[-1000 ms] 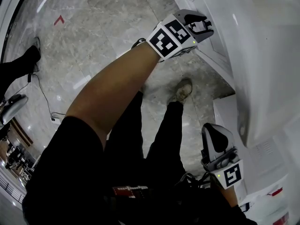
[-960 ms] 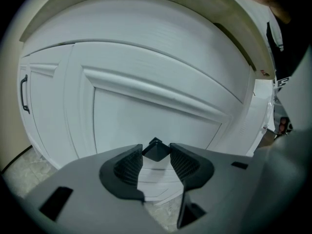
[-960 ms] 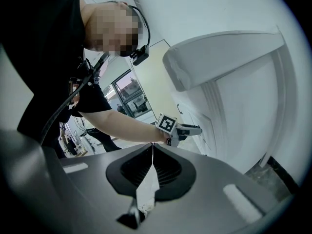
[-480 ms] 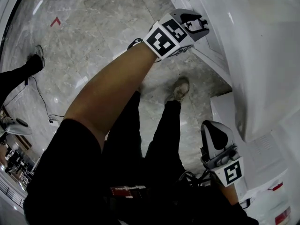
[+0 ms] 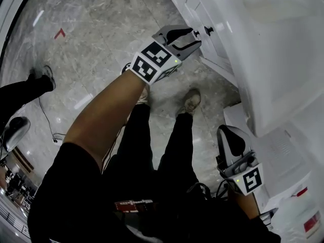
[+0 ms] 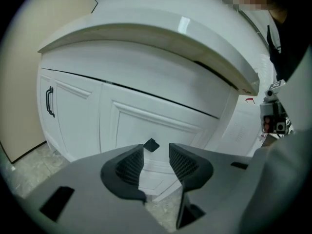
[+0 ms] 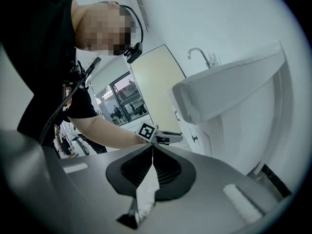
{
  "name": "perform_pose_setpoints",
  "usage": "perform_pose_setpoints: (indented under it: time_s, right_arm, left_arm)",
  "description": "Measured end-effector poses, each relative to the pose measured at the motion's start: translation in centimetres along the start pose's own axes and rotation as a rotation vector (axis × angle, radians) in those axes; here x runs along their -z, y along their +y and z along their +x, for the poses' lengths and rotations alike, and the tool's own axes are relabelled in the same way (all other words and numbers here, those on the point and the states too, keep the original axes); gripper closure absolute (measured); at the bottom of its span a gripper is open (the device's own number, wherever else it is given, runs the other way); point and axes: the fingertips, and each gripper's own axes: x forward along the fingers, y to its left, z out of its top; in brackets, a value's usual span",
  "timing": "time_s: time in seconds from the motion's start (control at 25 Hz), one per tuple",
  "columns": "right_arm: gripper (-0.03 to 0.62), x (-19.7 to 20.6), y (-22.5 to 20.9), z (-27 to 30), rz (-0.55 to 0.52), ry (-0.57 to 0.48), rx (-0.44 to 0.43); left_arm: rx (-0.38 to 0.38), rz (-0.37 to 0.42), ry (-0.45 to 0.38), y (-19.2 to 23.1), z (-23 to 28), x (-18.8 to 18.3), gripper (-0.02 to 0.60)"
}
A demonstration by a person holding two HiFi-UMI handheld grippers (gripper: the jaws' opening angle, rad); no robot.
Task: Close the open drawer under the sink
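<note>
Left gripper view shows your left gripper with its jaws parted by a narrow gap and nothing clamped between them. A small black knob appears in that gap, just beyond the tips (contact cannot be confirmed). The knob sits on the white drawer front at centre frame, directly below the sink. At the left of the frame, a cabinet door carries a dark bar handle. Your right gripper has its jaws pressed together and empty. In the head view it hangs at lower right, well apart from the drawer front.
</note>
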Motion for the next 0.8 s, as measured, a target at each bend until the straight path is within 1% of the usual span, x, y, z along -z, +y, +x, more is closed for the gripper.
perform_pose_setpoints:
  time_s: [0.08, 0.2, 0.24, 0.4, 0.6, 0.8]
  right_arm:
    - [0.592, -0.9, 0.2, -0.3, -0.003, -0.008, 0.008]
    - [0.592, -2.5, 0.7, -0.7, -0.01, -0.021, 0.021]
    - [0.592, -3.1, 0.9, -0.8, -0.013, -0.028, 0.026]
    - [0.592, -6.1, 2.3, -1.7, -0.018, -0.051, 0.047]
    - [0.592, -10.9, 4.0, -3.1, -0.006, -0.096, 0.066]
    - [0.592, -16.0, 4.9, -4.4, 0.002, -0.151, 0.101]
  left_arm:
    - [-0.013, -0.016, -0.025, -0.6, -2.2, -0.8, 0.46]
    - [-0.044, -0.024, -0.064, -1.3, -5.4, -2.4, 0.571]
    - [-0.047, -0.024, -0.075, -1.6, -6.3, -3.2, 0.58]
    - [-0.036, -0.02, -0.117, -3.3, -10.3, -7.1, 0.58]
    - [-0.044, -0.014, -0.165, -6.2, -15.7, -12.9, 0.58]
    - [-0.037, -0.004, -0.245, -9.4, -20.0, -19.5, 0.58]
